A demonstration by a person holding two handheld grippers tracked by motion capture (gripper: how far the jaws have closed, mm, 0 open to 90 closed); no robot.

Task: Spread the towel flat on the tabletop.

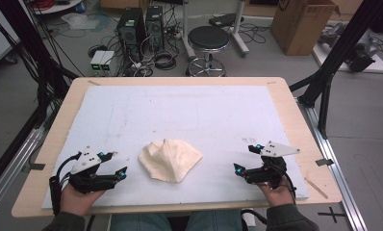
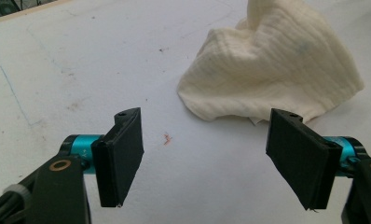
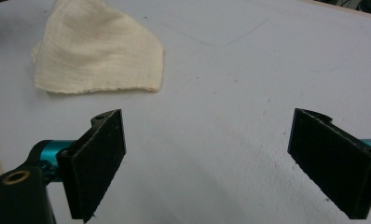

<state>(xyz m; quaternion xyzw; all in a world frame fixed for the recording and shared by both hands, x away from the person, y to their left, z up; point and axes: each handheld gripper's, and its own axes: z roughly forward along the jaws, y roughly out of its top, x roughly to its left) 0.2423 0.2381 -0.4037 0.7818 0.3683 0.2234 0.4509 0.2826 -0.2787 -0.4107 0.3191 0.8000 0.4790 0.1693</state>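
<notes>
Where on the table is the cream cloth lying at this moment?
In the high view, the cream cloth lies crumpled on the white mat near its front edge, between the left gripper and the right gripper, touching neither.

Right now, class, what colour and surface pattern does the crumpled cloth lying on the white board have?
The crumpled cloth is cream with fine woven ribbing, clearest in the left gripper view.

Lab: computer towers (image 1: 140,29), floor cables (image 1: 156,60)

Bright, even light; soft shadows.
</notes>
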